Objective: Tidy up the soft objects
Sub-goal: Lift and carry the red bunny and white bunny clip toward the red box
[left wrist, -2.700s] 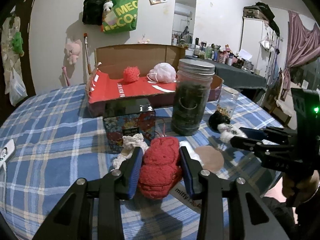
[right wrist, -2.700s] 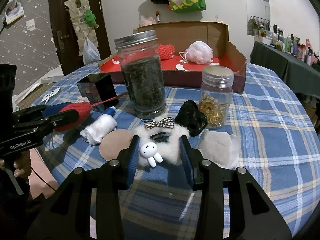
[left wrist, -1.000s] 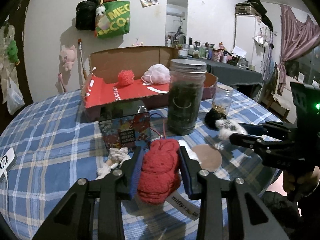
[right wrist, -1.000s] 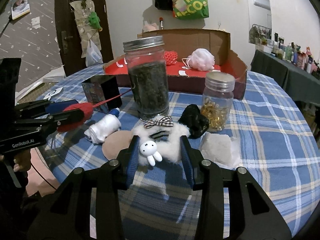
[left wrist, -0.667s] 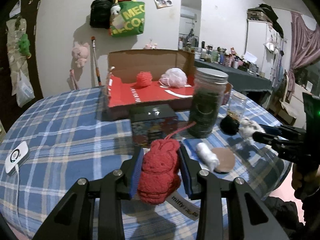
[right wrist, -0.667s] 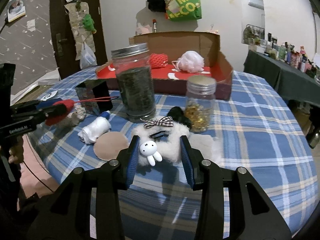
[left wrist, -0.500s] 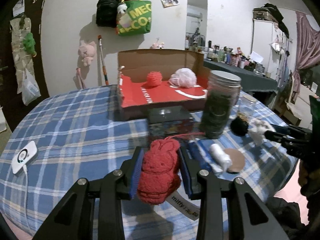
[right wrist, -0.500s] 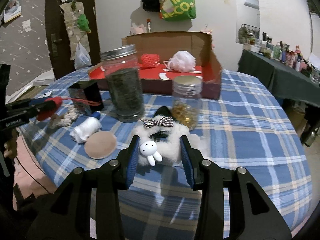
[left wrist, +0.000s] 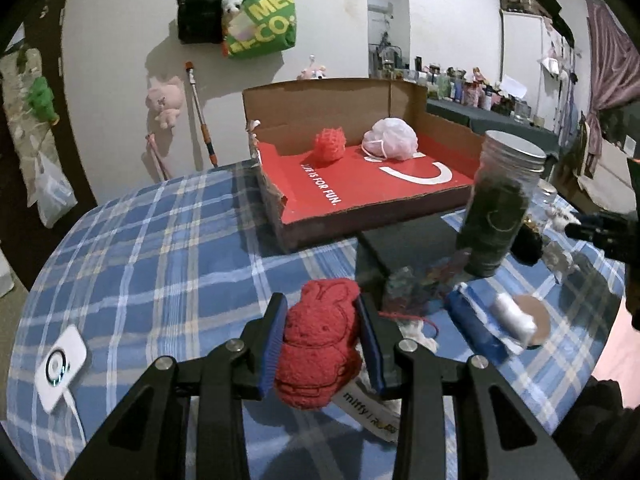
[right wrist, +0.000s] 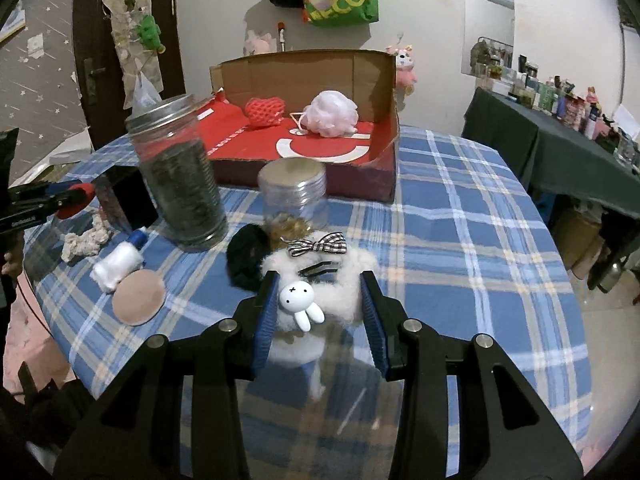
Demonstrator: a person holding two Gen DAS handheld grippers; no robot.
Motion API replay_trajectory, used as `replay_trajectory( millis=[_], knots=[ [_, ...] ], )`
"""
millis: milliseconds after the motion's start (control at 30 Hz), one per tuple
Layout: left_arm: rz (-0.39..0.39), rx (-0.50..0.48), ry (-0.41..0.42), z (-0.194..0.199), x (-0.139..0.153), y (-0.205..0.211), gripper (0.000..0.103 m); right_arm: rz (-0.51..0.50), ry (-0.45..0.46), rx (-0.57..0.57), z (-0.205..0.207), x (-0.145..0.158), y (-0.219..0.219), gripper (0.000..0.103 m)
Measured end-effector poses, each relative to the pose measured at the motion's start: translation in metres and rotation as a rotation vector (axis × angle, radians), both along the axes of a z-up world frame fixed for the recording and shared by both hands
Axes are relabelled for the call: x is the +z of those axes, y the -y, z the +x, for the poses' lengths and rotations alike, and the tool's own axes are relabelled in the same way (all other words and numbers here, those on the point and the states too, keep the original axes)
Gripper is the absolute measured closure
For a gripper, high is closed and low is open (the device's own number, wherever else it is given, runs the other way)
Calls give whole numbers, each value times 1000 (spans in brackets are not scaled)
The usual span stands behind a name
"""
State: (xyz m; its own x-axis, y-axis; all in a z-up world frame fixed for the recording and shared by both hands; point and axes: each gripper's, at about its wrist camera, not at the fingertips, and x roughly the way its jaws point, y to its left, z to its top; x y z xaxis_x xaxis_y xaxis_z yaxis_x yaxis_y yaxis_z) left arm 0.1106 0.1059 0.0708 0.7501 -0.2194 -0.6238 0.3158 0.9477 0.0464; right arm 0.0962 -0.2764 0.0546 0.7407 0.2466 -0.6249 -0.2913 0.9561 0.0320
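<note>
My left gripper (left wrist: 322,312) is shut on a red knitted bunny (left wrist: 320,344) and holds it above the checked tablecloth, in front of the open cardboard box (left wrist: 316,100) with a red floor. A red mesh ball (left wrist: 330,146) and a pink bath pouf (left wrist: 390,144) lie in the box. My right gripper (right wrist: 320,290) is shut on a white fluffy hair clip (right wrist: 320,284) with a bunny charm and a checked bow, held above the table. The left gripper also shows at the left edge of the right wrist view (right wrist: 52,200).
A tall dark-filled jar (right wrist: 180,176), a small jar (right wrist: 294,196), a black tin (right wrist: 128,200), a black pompom (right wrist: 246,256), a white roll (right wrist: 118,266), a beige puff (right wrist: 138,298) and a cream knit scrap (right wrist: 84,240) stand on the table. A white charger (left wrist: 60,368) lies left.
Both grippers have risen and pulled back from the table with their loads. The left one has swung left, so the box now lies ahead of it.
</note>
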Motion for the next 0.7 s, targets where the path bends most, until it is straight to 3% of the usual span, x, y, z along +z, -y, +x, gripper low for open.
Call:
replay_trajectory(
  millis=[433, 700],
  knots=[
    [66, -107, -9, 45, 3, 6, 65, -97, -1, 60, 47, 8, 10, 65],
    [61, -125, -21, 55, 7, 9, 65, -125, -19, 80, 58, 6, 14, 65]
  ],
)
